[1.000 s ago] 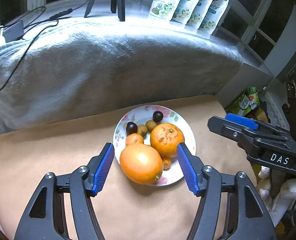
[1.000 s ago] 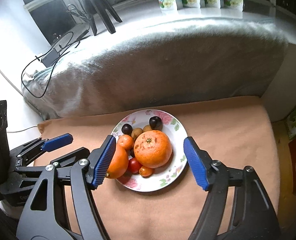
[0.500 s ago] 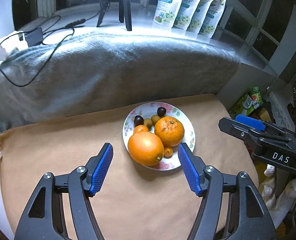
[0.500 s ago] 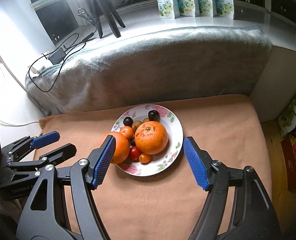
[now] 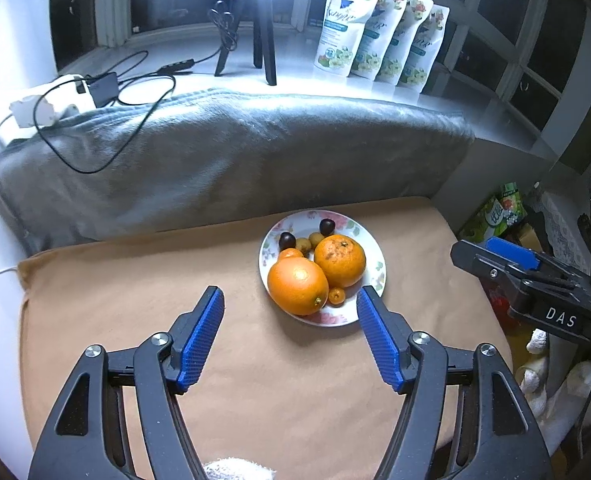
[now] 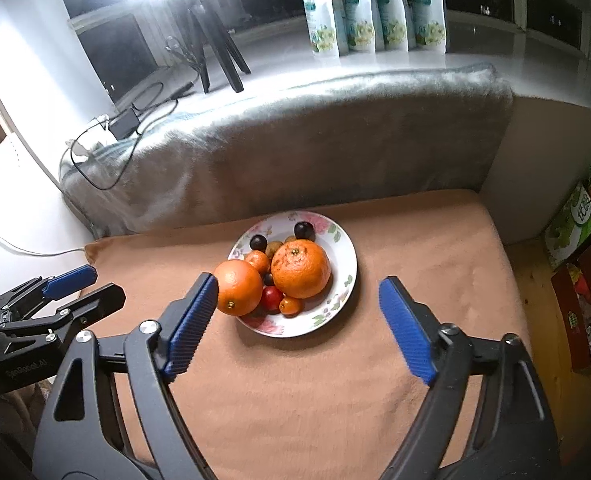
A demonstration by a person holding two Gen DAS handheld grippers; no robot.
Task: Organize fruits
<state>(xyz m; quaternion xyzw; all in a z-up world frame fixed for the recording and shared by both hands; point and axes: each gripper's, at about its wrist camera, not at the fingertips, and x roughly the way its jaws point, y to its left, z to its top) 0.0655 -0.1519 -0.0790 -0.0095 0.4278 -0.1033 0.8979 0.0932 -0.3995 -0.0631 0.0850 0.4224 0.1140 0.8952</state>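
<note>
A floral plate point(image 5: 377, 270) point(image 6: 345, 280) sits on a tan cloth and holds the fruit. On it lie a smooth orange point(image 5: 297, 287) point(image 6: 238, 288), a rougher orange point(image 5: 340, 260) point(image 6: 301, 269), a small tangerine point(image 6: 257, 261), two dark plums point(image 5: 327, 226) point(image 6: 304, 230), brown kiwi berries point(image 5: 304, 245), a red cherry tomato point(image 6: 272, 297) and a tiny kumquat point(image 5: 336, 295) point(image 6: 291, 305). My left gripper point(image 5: 290, 300) hangs short of the plate, its jaws opening with nothing between them. My right gripper point(image 6: 298, 289) is also back from the plate, jaws opening and empty.
A grey blanket point(image 5: 231, 152) is heaped behind the cloth. Behind it on the white ledge stand several refill pouches point(image 5: 379, 48), a tripod point(image 5: 261, 36) and cables with a charger point(image 5: 103, 84). Boxes point(image 6: 579, 220) stand on the floor at the right.
Both grippers have drawn back and up from the plate, so the fruit looks smaller and farther. Both pairs of jaws stand wider than before, the right one most clearly.
</note>
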